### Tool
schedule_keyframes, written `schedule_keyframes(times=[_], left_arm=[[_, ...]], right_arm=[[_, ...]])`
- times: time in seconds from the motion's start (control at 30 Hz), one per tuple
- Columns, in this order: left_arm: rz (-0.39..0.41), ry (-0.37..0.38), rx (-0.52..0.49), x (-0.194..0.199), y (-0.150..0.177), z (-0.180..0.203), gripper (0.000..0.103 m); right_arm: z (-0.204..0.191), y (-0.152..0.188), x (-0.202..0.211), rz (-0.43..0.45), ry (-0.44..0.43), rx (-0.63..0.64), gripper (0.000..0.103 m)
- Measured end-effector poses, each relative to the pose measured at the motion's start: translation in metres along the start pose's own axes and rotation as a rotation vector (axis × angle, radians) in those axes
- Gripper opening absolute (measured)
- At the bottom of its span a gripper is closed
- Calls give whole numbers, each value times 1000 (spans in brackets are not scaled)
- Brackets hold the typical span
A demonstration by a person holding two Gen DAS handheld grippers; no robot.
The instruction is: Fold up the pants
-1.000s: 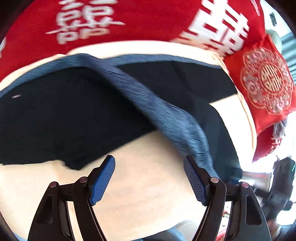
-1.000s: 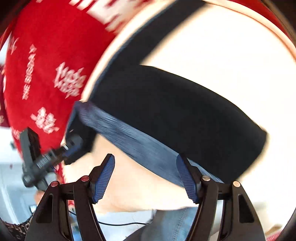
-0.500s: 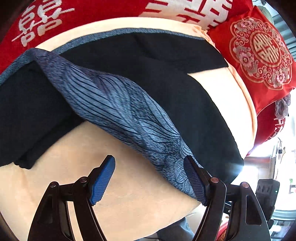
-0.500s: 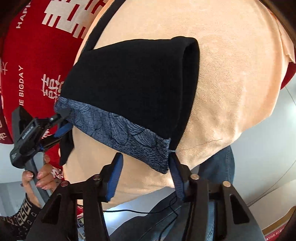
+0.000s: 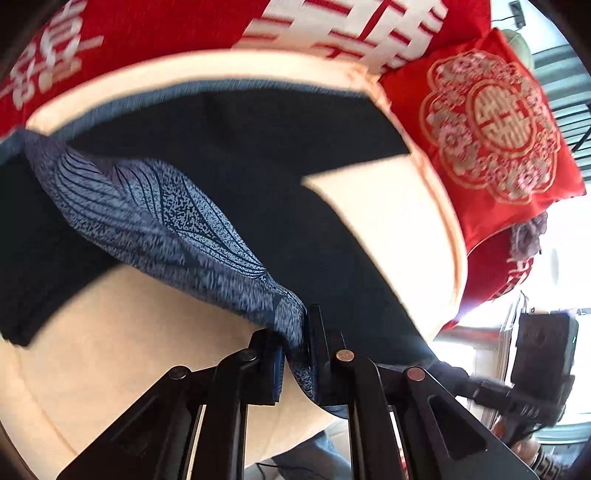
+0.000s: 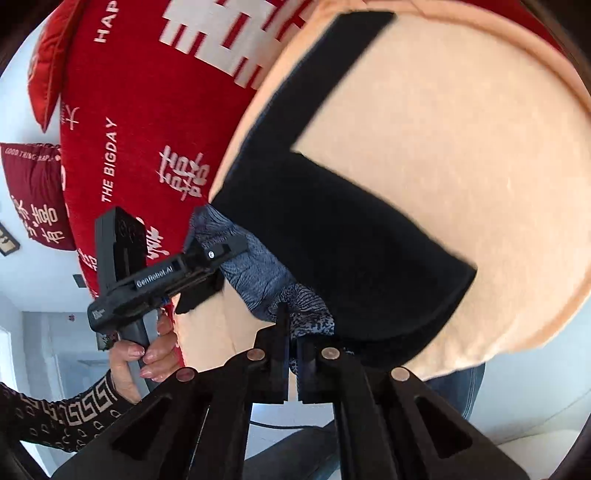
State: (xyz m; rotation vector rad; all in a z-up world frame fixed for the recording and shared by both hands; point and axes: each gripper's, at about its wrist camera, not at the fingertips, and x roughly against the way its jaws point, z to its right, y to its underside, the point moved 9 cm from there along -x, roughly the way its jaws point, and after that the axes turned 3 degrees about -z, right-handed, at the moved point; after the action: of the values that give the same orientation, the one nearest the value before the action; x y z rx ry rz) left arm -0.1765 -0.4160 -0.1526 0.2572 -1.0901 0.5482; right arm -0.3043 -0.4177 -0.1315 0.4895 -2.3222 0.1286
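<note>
Dark navy pants with a blue-grey patterned waistband lie on a peach cushion. My left gripper is shut on one end of the waistband near the cushion's front edge. In the right wrist view the pants lie partly folded, and my right gripper is shut on the other end of the waistband. The left gripper shows there too, clamped on the band a short way off.
A red blanket with white characters lies behind the cushion. A red embroidered pillow sits at the right. The cushion's front edge drops off toward the person's jeans.
Both grippers were open above the waistband. They have closed on it, one at each end, and the band is now bunched and lifted slightly.
</note>
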Motion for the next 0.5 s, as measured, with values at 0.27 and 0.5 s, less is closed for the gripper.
schedule_keyframes(times=[0.27, 0.5], left_arm=[[139, -25, -21, 28, -112, 26, 13], [132, -113, -26, 15, -181, 19, 19]], right_arm=[[-42, -172, 39, 41, 25, 210, 3], [-42, -307, -16, -43, 145, 306, 3]])
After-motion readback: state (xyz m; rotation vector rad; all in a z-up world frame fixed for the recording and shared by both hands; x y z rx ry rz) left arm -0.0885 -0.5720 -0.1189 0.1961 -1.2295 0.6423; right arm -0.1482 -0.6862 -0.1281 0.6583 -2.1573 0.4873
